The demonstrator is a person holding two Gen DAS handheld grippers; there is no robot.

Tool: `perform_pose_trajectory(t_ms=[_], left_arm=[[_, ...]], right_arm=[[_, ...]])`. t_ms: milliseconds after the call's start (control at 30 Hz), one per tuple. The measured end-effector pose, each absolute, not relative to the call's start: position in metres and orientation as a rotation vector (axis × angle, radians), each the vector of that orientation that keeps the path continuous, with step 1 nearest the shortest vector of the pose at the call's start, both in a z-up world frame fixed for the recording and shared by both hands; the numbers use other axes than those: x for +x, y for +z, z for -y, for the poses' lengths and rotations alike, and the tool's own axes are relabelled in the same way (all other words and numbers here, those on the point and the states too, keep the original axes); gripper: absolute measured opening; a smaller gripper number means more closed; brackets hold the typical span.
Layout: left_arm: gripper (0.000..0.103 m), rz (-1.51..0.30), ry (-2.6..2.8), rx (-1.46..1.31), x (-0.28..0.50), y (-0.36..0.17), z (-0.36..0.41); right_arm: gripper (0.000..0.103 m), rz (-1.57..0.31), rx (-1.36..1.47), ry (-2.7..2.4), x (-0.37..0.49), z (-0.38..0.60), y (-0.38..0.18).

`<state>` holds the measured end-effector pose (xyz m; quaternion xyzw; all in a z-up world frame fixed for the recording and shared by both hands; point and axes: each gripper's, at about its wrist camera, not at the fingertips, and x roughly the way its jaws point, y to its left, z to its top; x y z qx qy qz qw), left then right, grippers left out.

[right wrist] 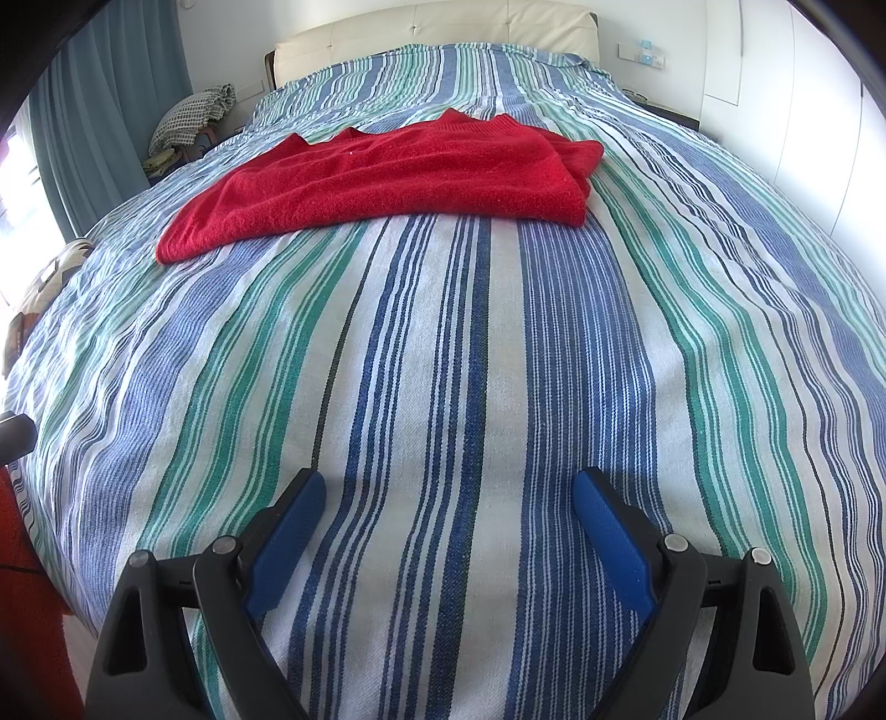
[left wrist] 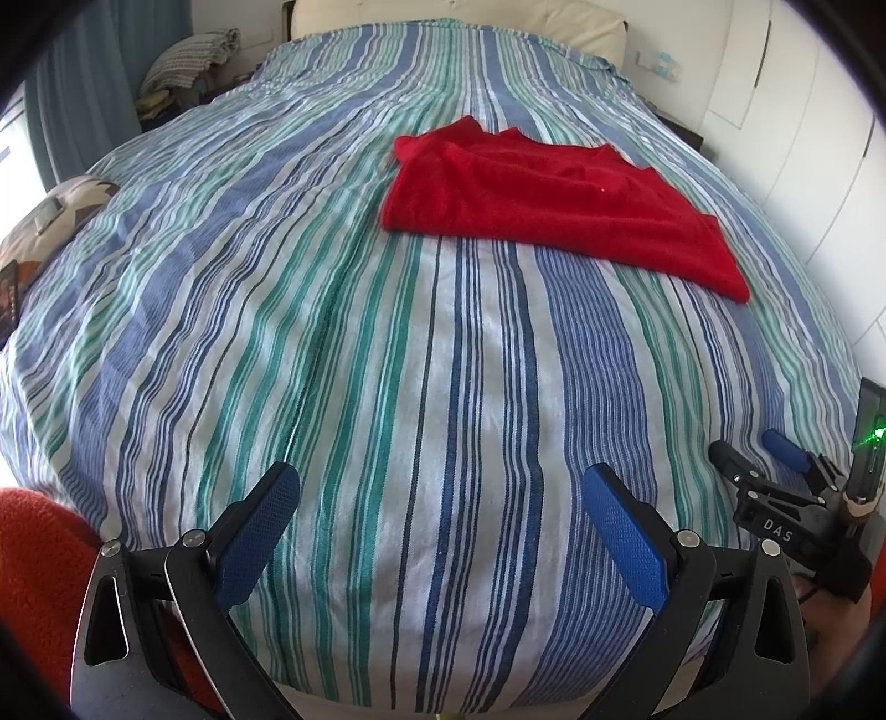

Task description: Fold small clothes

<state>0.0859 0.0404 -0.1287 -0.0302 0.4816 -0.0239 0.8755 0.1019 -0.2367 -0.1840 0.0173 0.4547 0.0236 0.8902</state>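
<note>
A fuzzy red knitted sweater (right wrist: 387, 171) lies flat on the blue, green and white striped bedspread (right wrist: 443, 360), well up the bed from both tools and already partly folded, I think, though the far edge is hard to read. It looks soft, light and limp, so it should sag when lifted; the near hem corners seem the best places to pinch. The left gripper (left wrist: 440, 482) hangs with its blue-padded jaws wide apart and nothing between them, and the right gripper (right wrist: 448, 487) likewise stands open over bare bedspread. A cream padded headboard (right wrist: 432, 27) and a checked bundle of cloth (right wrist: 194, 113) sit well clear. Nothing blocks the reach.
</note>
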Motion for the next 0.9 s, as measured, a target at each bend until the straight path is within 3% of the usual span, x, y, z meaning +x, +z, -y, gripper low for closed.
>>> perform_pose_trajectory(t_ms=[567, 900], left_arm=[[0.102, -0.999, -0.043, -0.061, 0.085, -0.126, -0.045], [0.102, -1.038, 0.001, -0.127, 0.096, -0.140, -0.065]], right_arm=[[0.090, -0.953, 0.027, 0.044, 0.102, 0.235, -0.180], [0.090, -0.894, 0.264, 0.045, 0.195, 0.331, -0.100]])
